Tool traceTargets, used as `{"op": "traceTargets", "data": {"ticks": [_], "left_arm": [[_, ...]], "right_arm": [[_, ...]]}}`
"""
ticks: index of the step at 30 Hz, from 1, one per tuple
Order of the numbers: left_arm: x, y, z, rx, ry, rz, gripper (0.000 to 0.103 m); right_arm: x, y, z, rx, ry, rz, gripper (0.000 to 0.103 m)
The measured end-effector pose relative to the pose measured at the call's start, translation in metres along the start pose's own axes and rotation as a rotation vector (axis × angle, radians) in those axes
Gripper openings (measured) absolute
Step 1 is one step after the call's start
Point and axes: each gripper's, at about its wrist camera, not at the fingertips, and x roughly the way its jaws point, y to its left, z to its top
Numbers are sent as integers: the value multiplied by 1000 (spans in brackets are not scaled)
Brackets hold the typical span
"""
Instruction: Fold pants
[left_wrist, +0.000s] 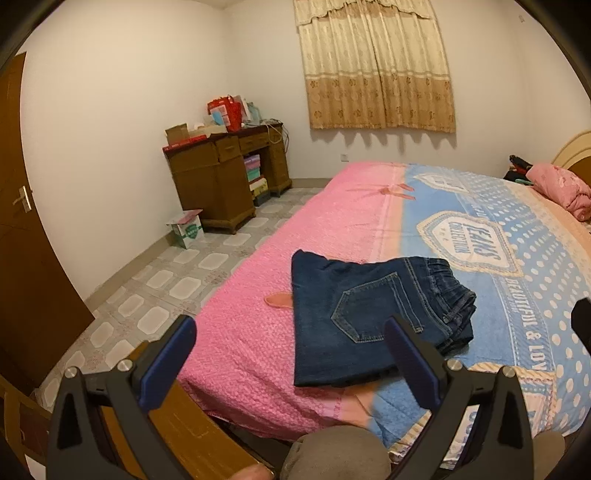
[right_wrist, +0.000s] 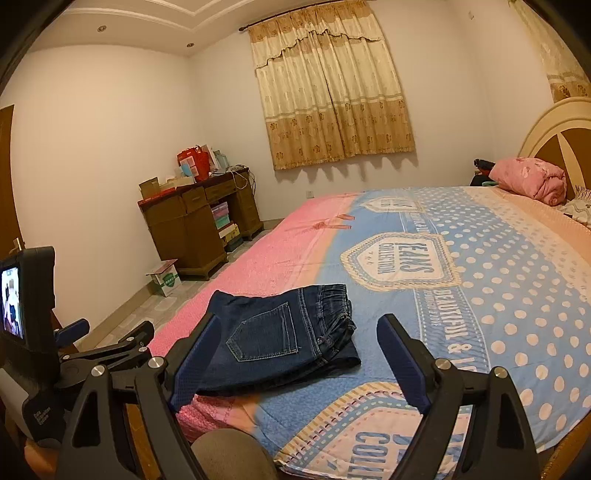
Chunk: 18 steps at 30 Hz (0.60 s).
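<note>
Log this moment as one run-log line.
jeans: folded, back pocket up, on bed | left tongs: open, empty | right tongs: open, empty

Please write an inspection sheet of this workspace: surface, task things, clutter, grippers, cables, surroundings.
Surface: bed with pink and blue cover, flat.
Job's things: jeans folded into a compact stack, back pocket up, near the bed's foot edge.
Clutter: pink bundle and dark items by the headboard.
Grippers: left hand-held gripper open, holding nothing; right hand-held gripper open, holding nothing; both short of the jeans.
Cables: white cord on the desk.
Surroundings: curtain, door, carton on tiled floor.
</note>
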Motion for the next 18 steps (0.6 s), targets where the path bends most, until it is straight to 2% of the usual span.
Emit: {"op": "traceTargets", "data": {"ticks": [8,12,14,18], "left_arm": [[6,0,8,-14,21,-2,103],[4,1,9,-8,-19,-6,103],[1,-1,10,0,-46,20,103],[2,0,13,-3,-35,12,103]], "right_arm": [[7,-6,-1,17,7,-2,87],[8,-8,0,19,2,-2,87],[9,-9,1,22,2,-1,87],[11,-11,0,39,10,2,87]]}}
